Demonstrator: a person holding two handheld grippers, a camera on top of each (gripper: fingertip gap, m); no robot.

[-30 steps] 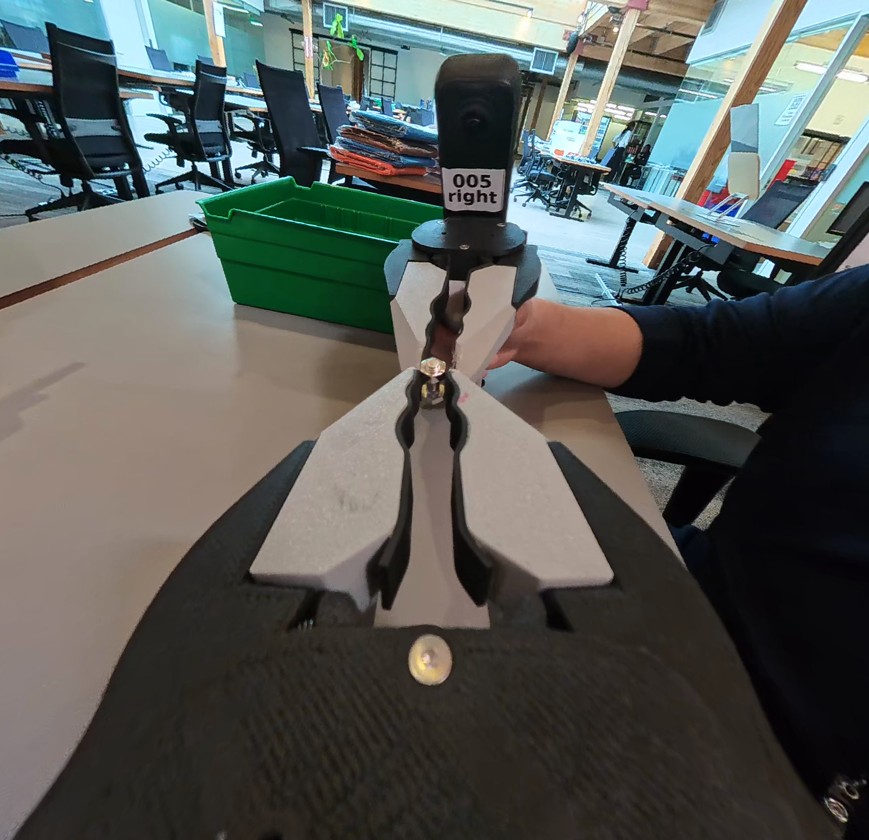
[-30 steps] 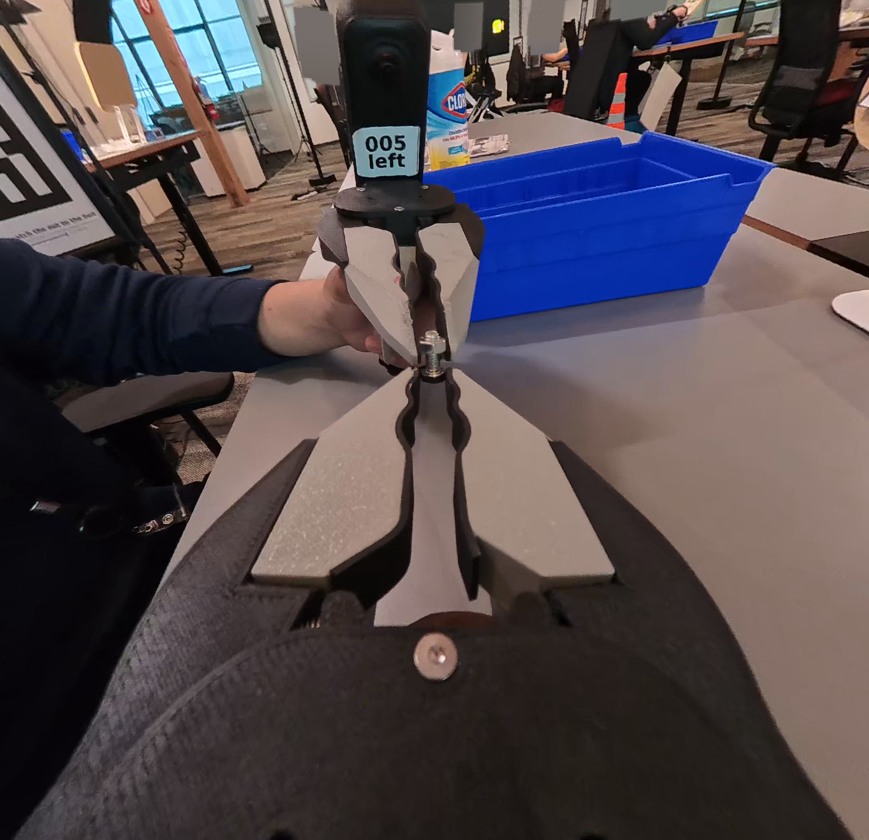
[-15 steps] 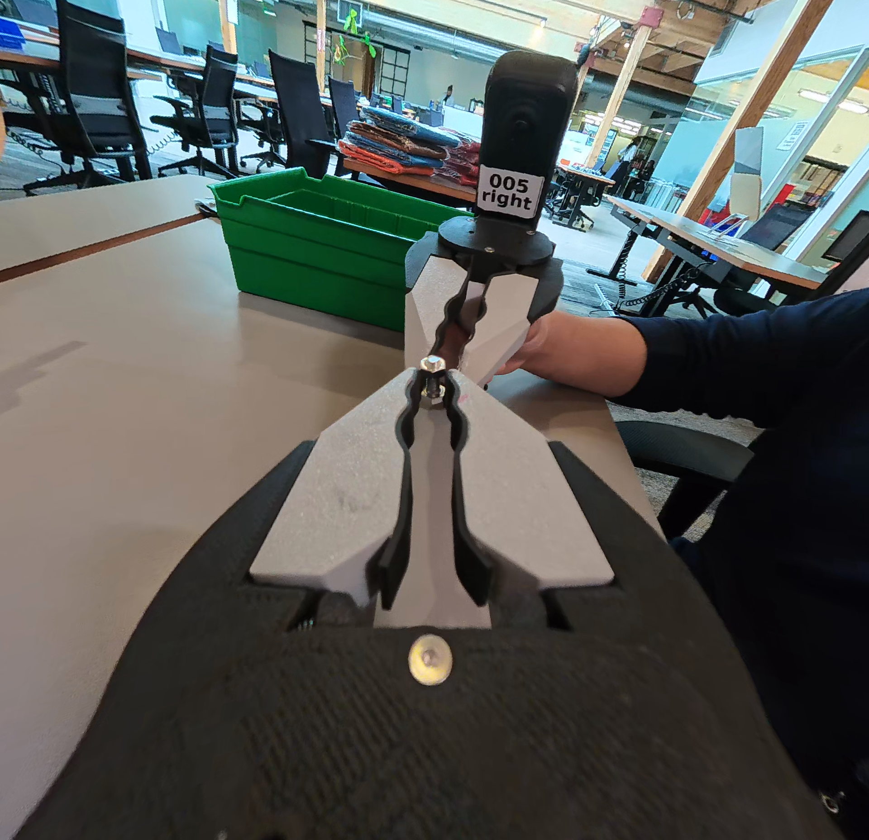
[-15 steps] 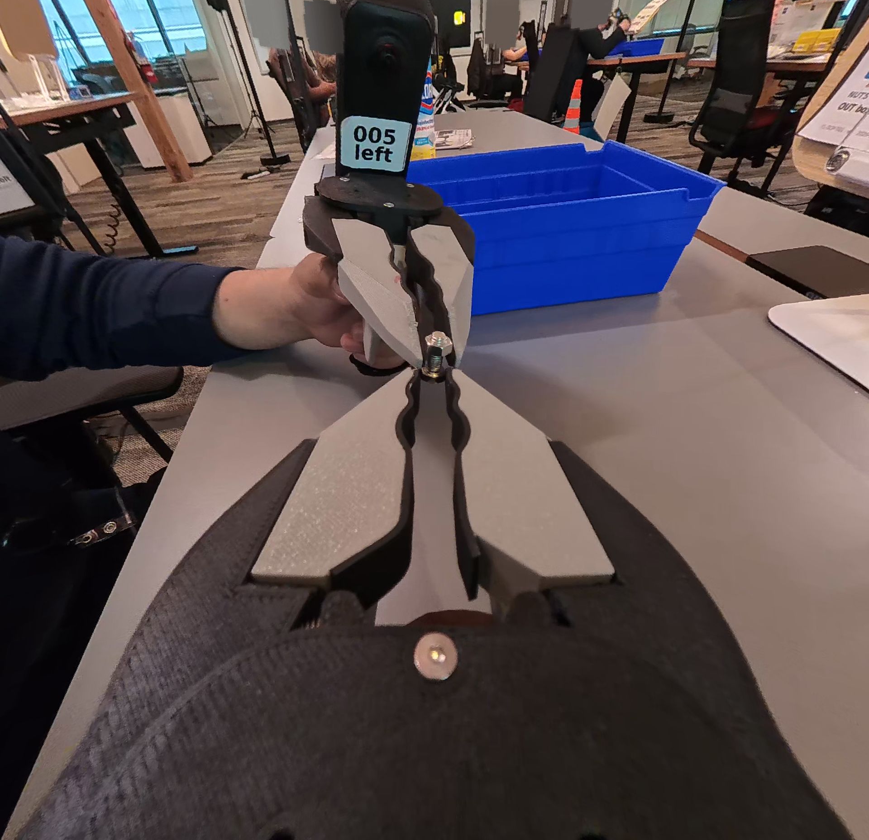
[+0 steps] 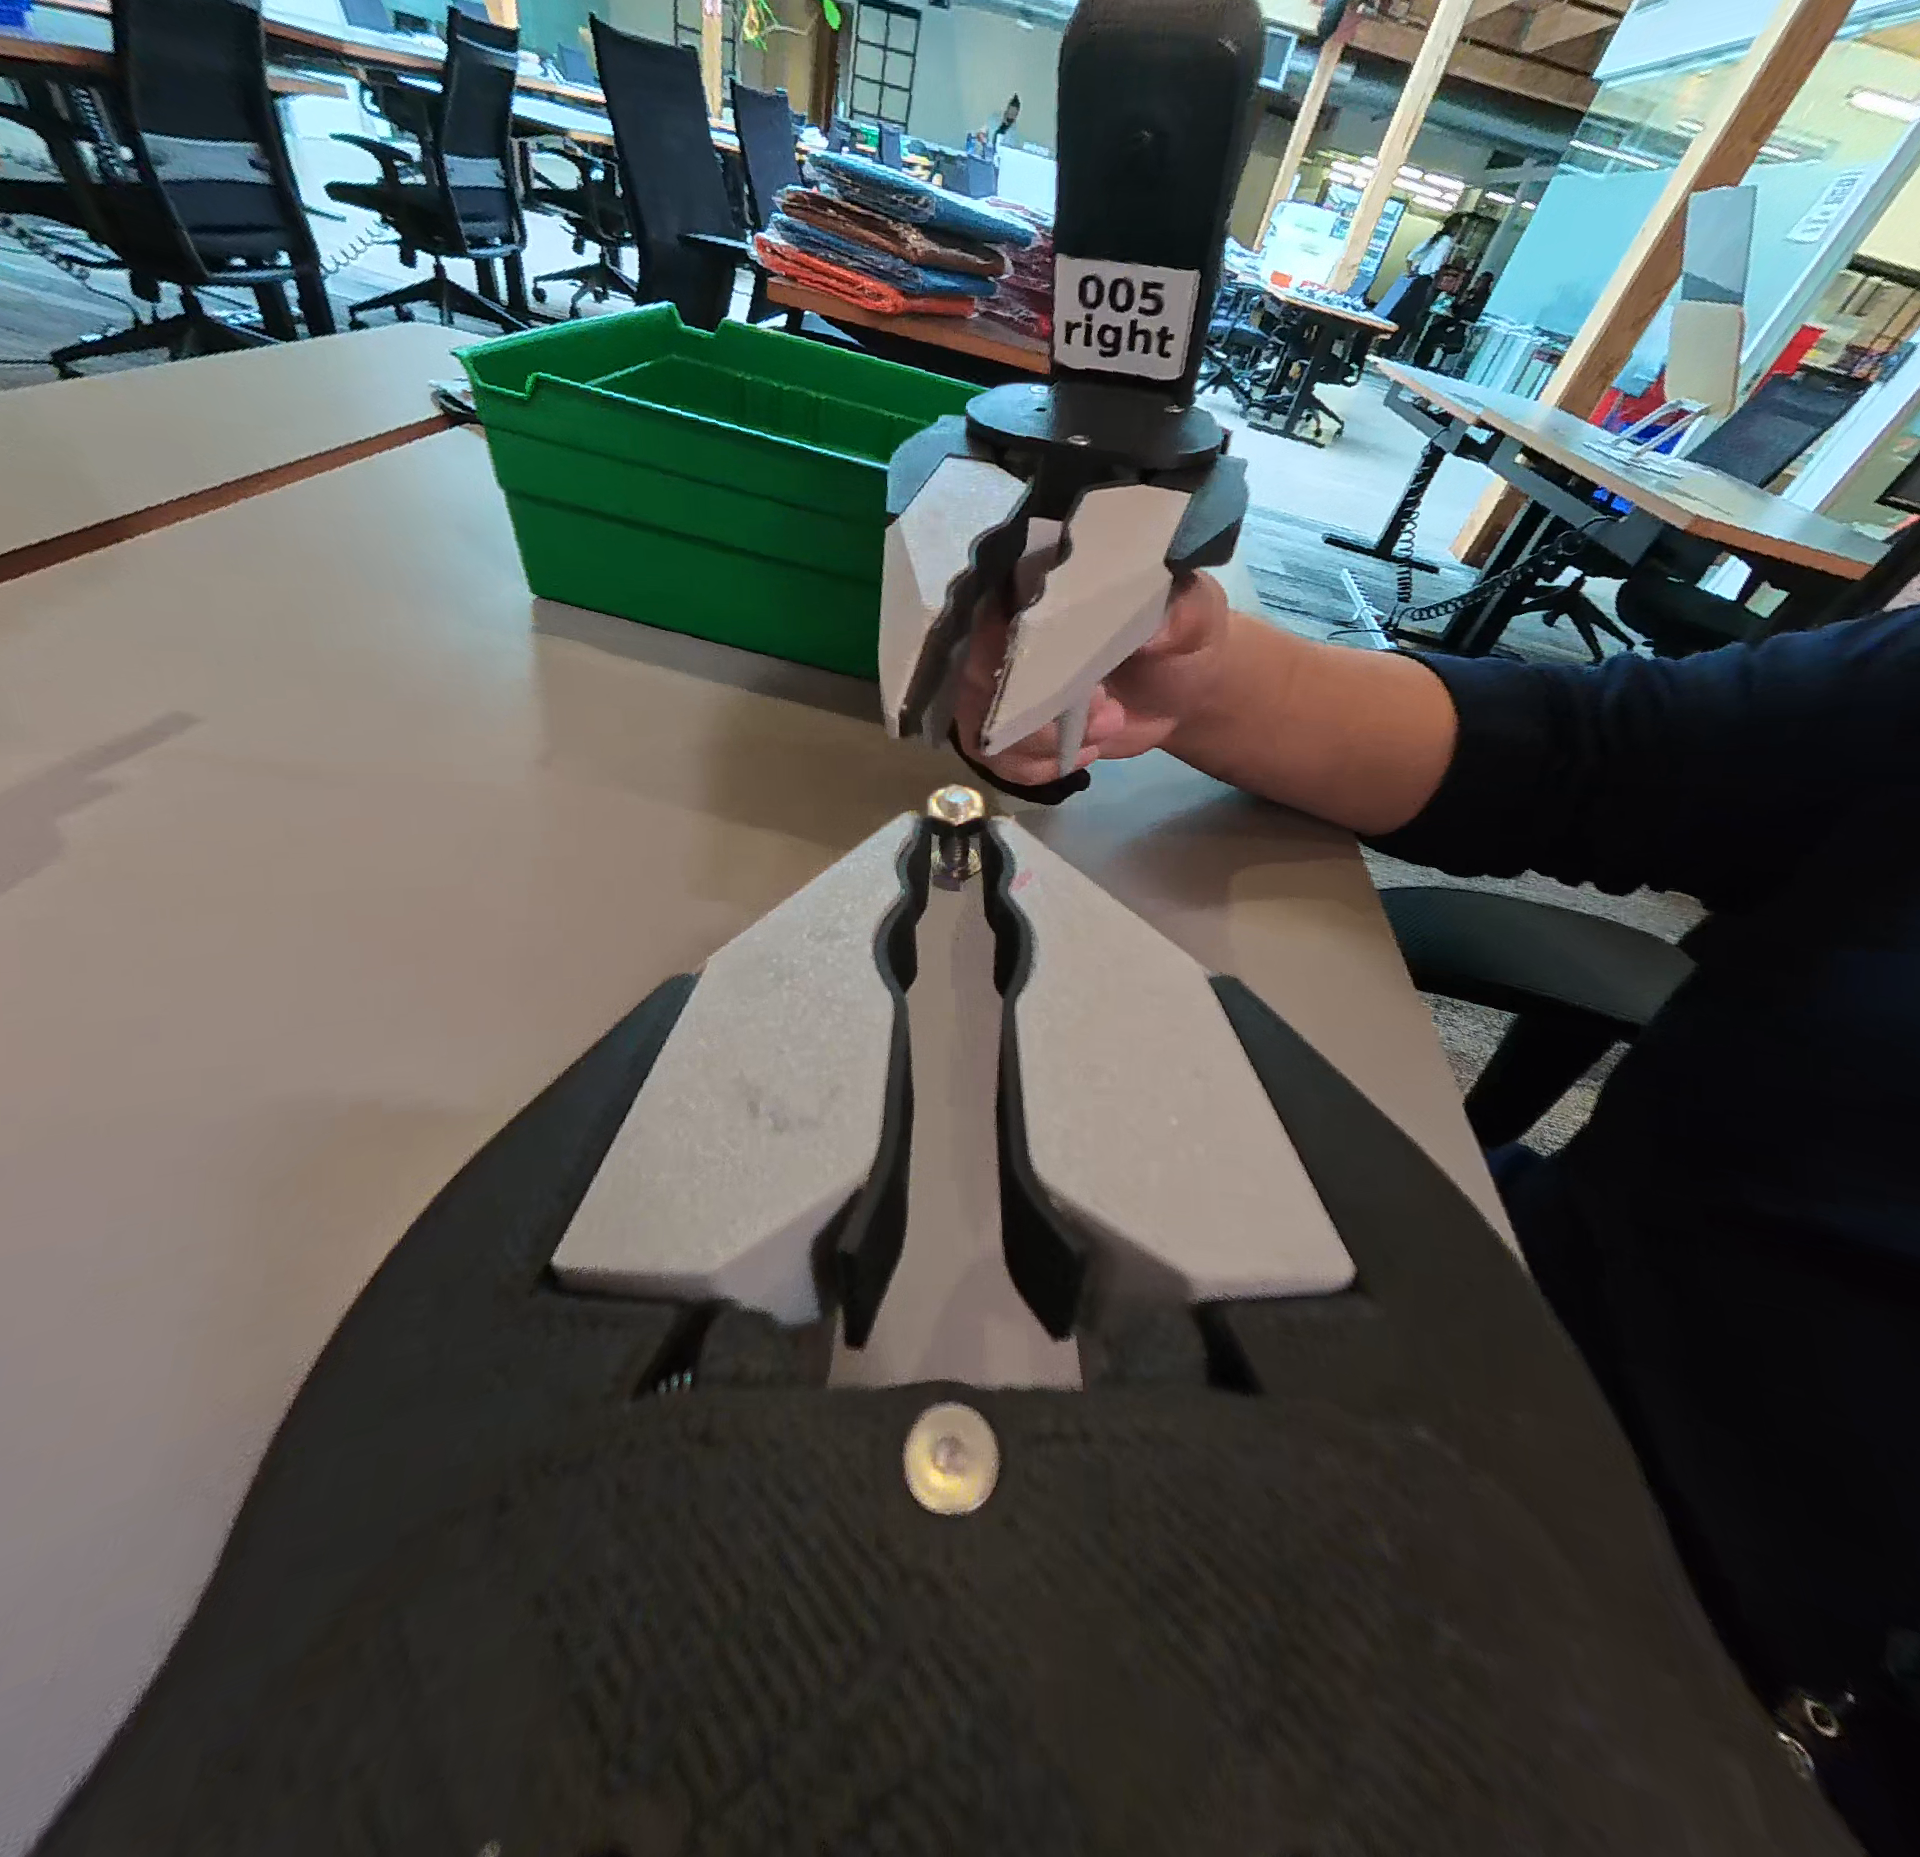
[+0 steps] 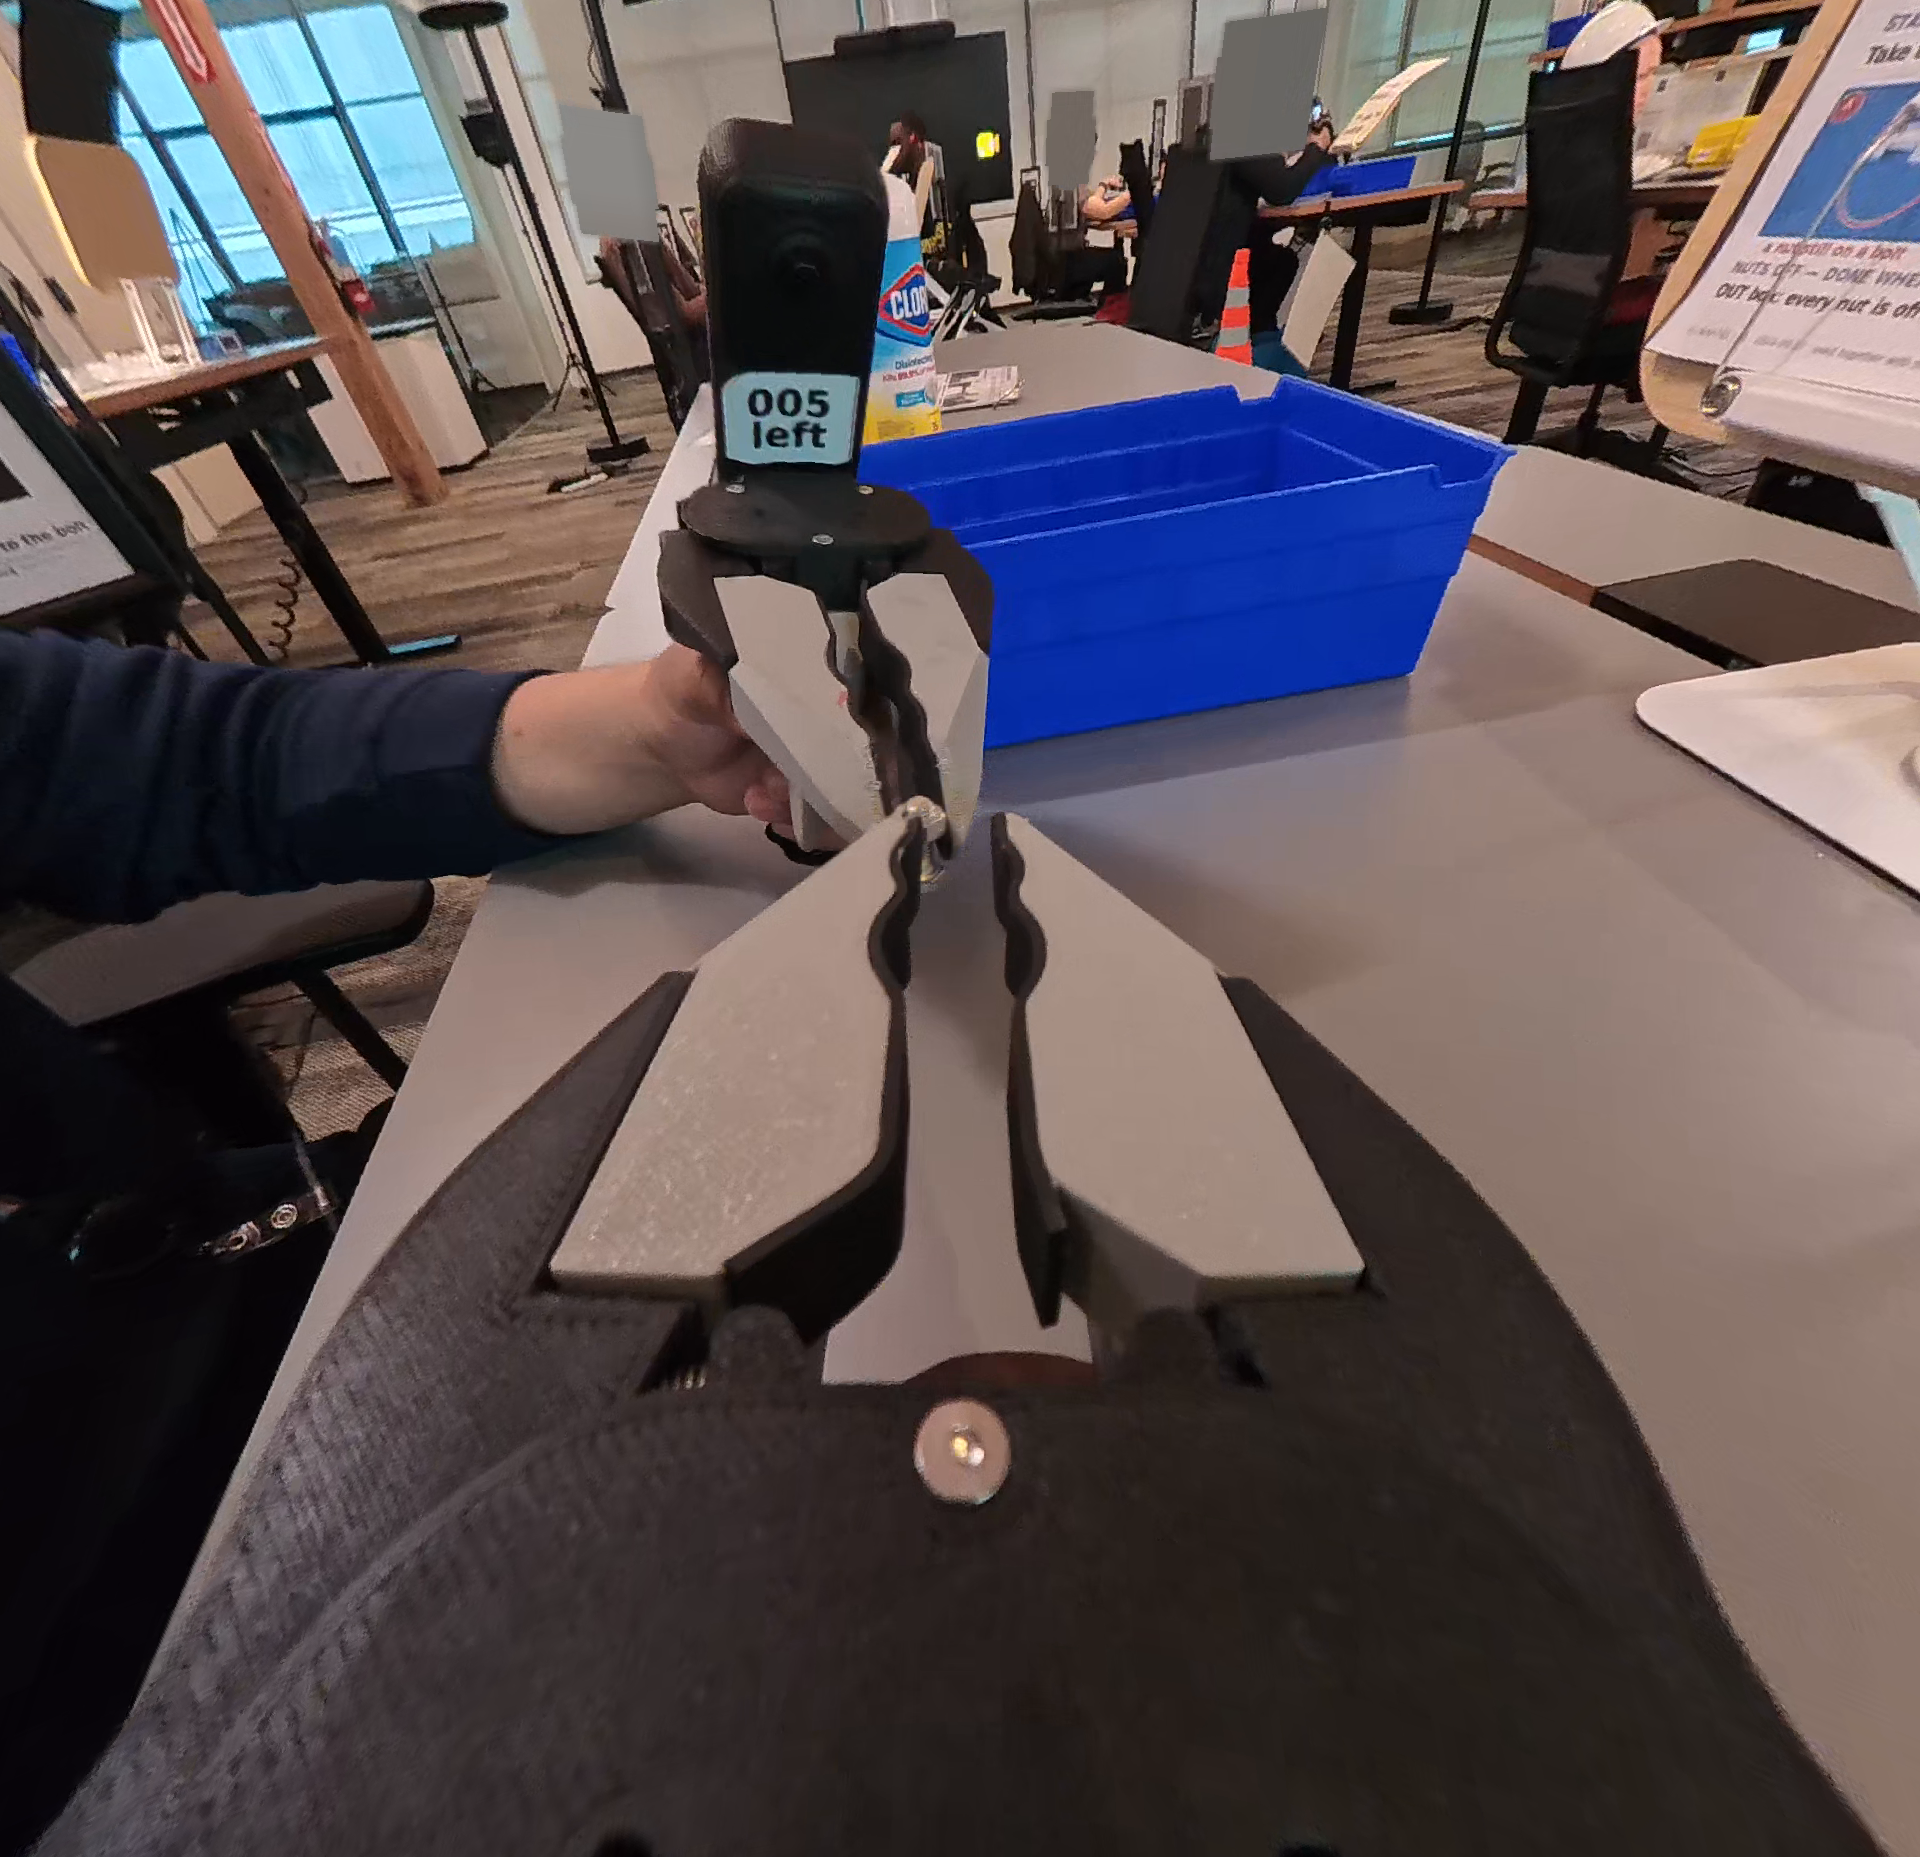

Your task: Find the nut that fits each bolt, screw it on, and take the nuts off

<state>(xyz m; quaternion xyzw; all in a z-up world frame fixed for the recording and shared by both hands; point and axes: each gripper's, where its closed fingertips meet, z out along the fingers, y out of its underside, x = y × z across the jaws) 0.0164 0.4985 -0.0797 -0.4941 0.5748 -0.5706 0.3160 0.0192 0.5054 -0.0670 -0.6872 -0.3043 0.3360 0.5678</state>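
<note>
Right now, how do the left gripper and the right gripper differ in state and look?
The jaws of the left gripper are shut on the bolt; those of the right gripper stand apart and hold nothing. The left gripper's label is pale blue; the right gripper's label is white. Both have grey fingers with wavy black inner edges.
</note>
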